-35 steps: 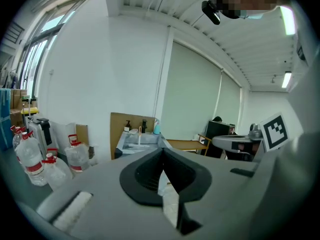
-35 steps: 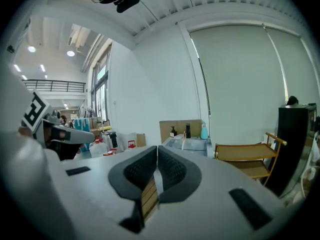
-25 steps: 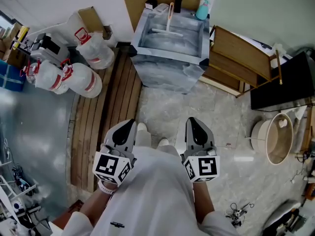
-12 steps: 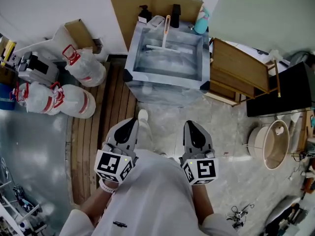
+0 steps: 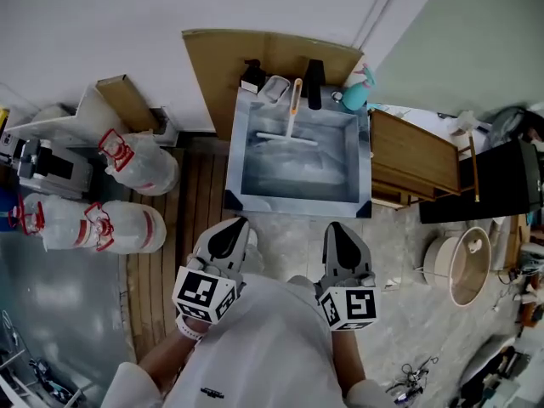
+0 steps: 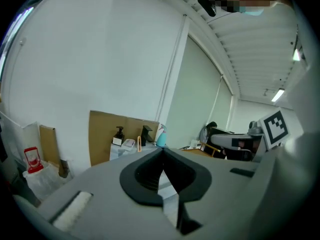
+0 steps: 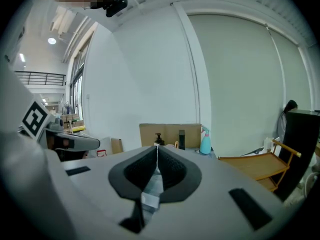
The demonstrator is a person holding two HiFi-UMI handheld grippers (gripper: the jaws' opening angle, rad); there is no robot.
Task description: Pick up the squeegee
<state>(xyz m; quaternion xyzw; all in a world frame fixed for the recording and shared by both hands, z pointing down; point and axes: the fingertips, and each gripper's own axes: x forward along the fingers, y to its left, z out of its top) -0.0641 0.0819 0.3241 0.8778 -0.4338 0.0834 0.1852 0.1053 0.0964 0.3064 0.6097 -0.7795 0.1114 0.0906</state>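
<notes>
The squeegee (image 5: pixel 290 123) has an orange handle and a white blade; it lies in the grey sink basin (image 5: pixel 299 197) ahead of me, handle pointing to the back wall. In the left gripper view its orange handle (image 6: pixel 139 143) shows far off on the sink. My left gripper (image 5: pixel 231 230) and right gripper (image 5: pixel 338 235) are held side by side in front of the sink, well short of the squeegee. Both have their jaws closed tip to tip with nothing between them.
A soap bottle (image 5: pixel 252 75), a black tap (image 5: pixel 315 83) and a teal spray bottle (image 5: pixel 354 90) stand along the sink's back rim, before a cardboard sheet (image 5: pixel 272 53). White sacks (image 5: pixel 136 164) lie left, a wooden cart (image 5: pixel 416 161) right, a round tub (image 5: pixel 465 263) farther right.
I have stepped closer to the sink, so it sits lower and larger in the head view. Both grippers stay side by side and shut.
</notes>
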